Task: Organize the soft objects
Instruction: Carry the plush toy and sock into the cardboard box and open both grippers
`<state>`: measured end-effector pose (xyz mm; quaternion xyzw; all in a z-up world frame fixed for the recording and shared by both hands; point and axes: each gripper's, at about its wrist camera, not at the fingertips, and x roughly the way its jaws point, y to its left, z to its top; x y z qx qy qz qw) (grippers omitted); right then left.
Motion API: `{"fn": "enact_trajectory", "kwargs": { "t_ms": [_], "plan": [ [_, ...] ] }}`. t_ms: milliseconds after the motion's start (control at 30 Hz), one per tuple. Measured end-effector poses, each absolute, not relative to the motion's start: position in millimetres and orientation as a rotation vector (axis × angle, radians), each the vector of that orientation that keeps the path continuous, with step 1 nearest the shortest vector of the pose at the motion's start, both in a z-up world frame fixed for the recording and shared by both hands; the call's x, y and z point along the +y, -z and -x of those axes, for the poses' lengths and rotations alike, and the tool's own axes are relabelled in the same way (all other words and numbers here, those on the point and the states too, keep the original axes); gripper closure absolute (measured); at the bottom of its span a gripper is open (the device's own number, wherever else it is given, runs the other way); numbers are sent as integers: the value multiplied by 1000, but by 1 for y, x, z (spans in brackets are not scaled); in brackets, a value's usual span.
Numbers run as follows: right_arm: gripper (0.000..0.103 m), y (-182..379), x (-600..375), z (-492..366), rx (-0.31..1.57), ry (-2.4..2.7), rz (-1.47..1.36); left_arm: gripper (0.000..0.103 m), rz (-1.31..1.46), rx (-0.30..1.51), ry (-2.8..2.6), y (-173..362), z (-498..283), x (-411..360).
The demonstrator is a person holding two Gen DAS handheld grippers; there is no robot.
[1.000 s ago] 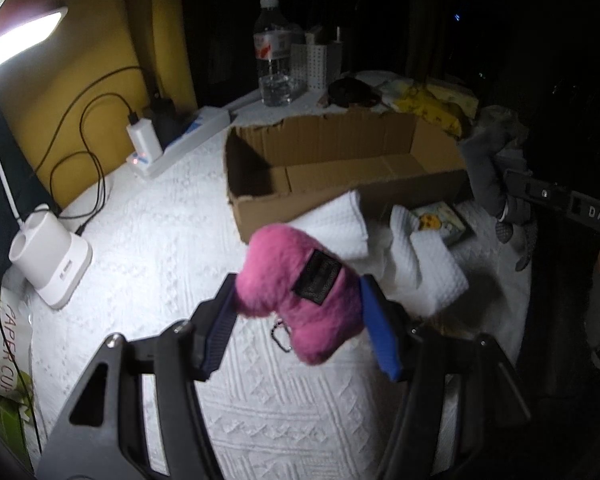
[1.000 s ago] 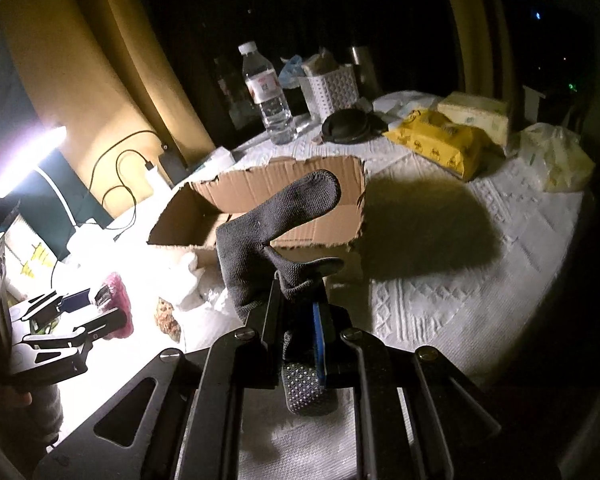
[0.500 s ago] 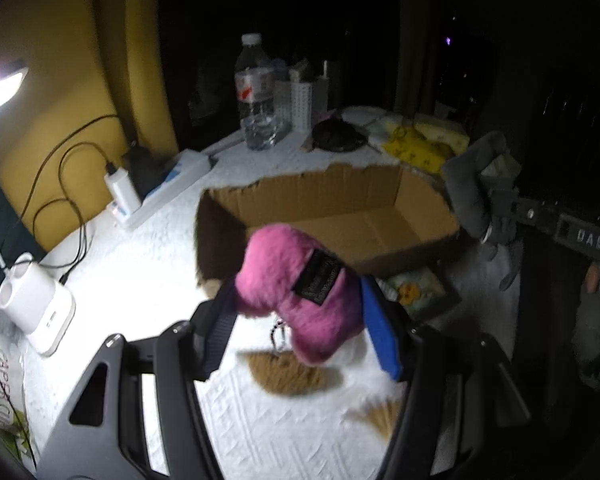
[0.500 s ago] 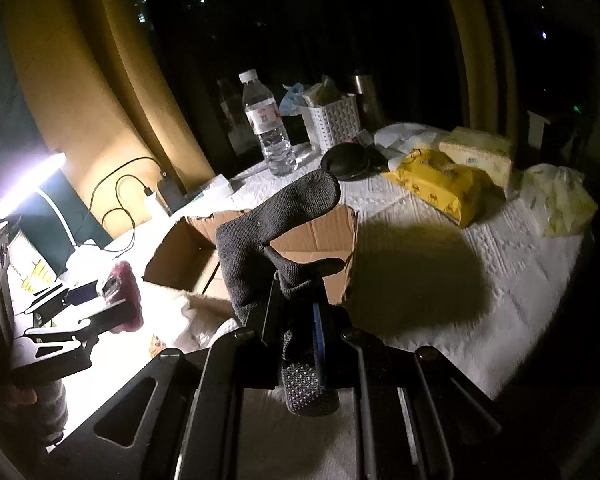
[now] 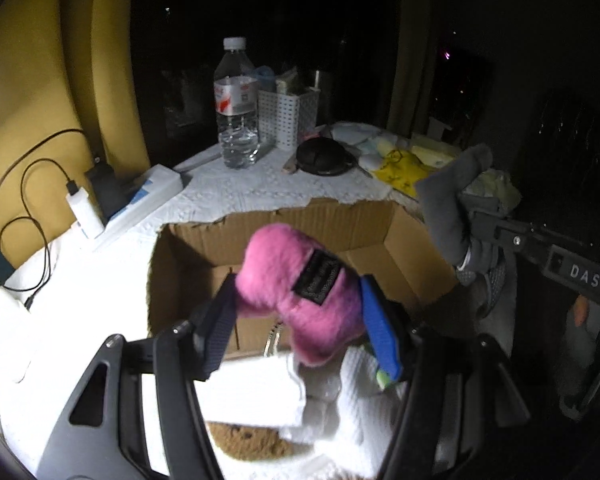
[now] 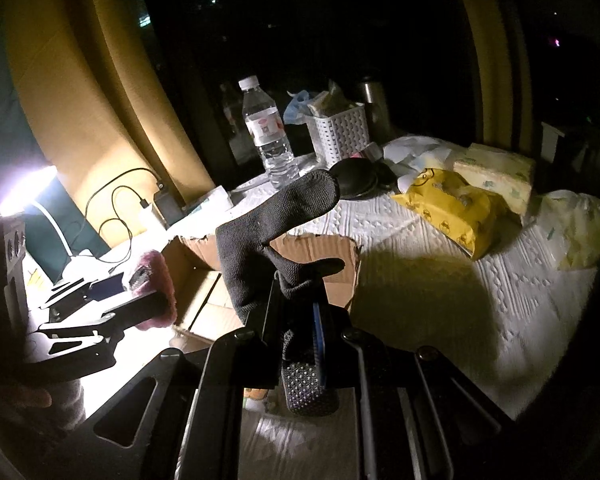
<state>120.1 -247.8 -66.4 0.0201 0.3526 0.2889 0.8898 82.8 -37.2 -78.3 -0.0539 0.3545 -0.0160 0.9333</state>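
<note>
Both tongs nearer one cardboard box (image 5: 380, 240): left tongs (image 5: 300, 320) clamping one pink plush (image 5: 296, 292), right tongs (image 6: 296, 320) one grey sock (image 6: 272, 220).

Black plastic hand-held gripper (image 5: 300, 320) with silver screws, blue-padded fingers (image 5: 380, 336); the other black hand-held gripper (image 5: 476, 226) marked "DAS".

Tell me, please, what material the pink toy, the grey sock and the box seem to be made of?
Pink toy: plush, probably synthetic fur; fuzzy nap, sewn black label.
Grey sock: knitted fabric; fine ribbing, dotted sole.
Box: brown corrugated cardboard, matte; ragged torn rim.
</note>
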Motion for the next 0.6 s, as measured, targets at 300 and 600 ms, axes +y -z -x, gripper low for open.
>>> {"fn": "enact_trajectory", "kwargs": {
  "t_ms": [300, 600],
  "plan": [
    [90, 66, -237, -146, 723, -618, -40, 42, 146, 730, 28, 89, -110, -39],
    [90, 78, -220, -169, 739, -645, -24, 41, 166, 749, 24, 101, -132, -41]
  ]
}}
